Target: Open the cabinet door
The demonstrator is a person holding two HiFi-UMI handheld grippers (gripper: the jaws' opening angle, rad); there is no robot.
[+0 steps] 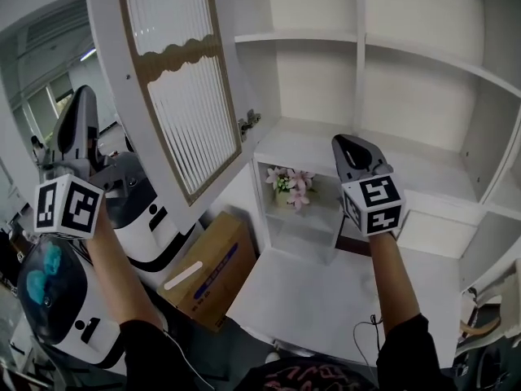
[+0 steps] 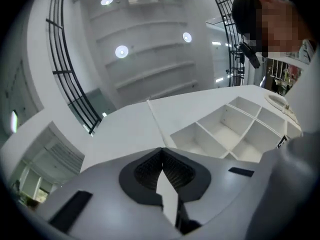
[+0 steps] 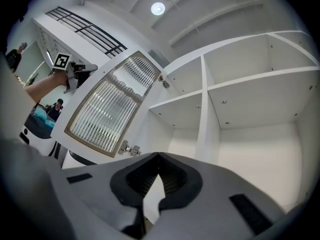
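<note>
The white cabinet door with its ribbed glass panel stands swung wide open to the left, hanging on its hinge. The bare cabinet shelves are exposed. My left gripper is held up left of the door's outer edge, apart from it, with its jaws shut on nothing. Facing the open compartments, my right gripper is also shut and empty. In the right gripper view the door hangs open at the left, with the left gripper beyond it.
Pink flowers sit in a low compartment. A cardboard box and a white rounded machine stand below the door. A white counter lies under my right arm. A person shows at the left gripper view's right edge.
</note>
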